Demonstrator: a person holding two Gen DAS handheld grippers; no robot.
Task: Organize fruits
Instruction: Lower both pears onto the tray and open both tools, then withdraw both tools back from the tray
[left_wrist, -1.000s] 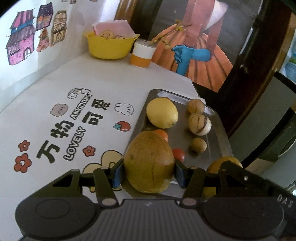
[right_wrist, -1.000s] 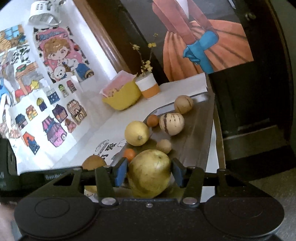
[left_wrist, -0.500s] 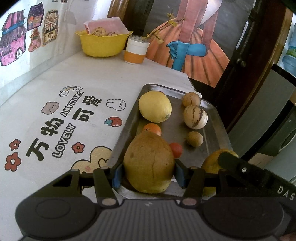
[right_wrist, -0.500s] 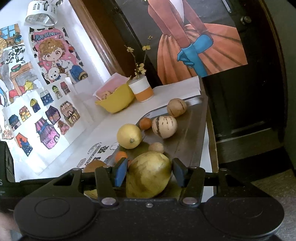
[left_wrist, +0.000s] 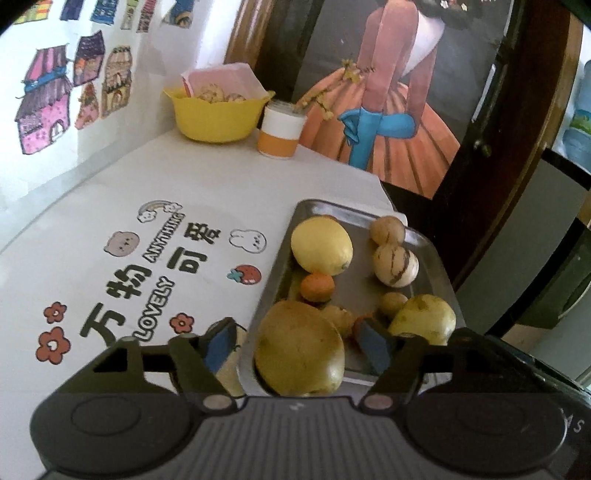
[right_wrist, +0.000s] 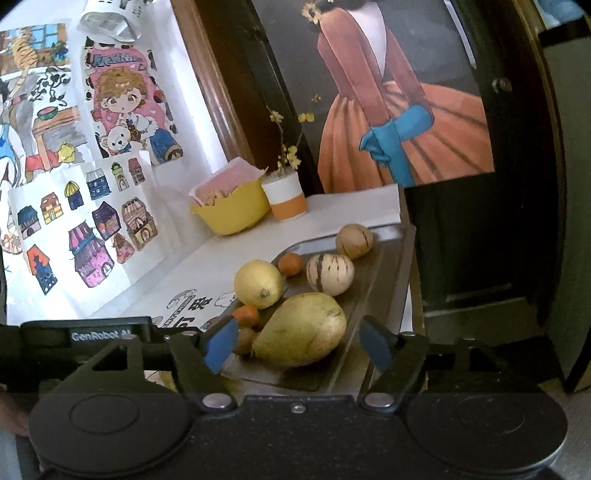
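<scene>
Both grippers, left (left_wrist: 295, 345) and right (right_wrist: 297, 345), spread apart; mango (left_wrist: 300, 349) and pear (right_wrist: 301, 329) rest on the steel tray (left_wrist: 430, 245). Risk: round fruit crowded near the tray's front edge may roll off if nudged.

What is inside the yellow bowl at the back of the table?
The yellow bowl holds pale, brown-streaked round things, perhaps small fruits, with a pink paper or bag standing behind them. How many there are, and what lies deeper, cannot be seen: the bowl's wall covers it.

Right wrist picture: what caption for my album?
Open right gripper behind a yellow-green pear on the metal tray.
</scene>
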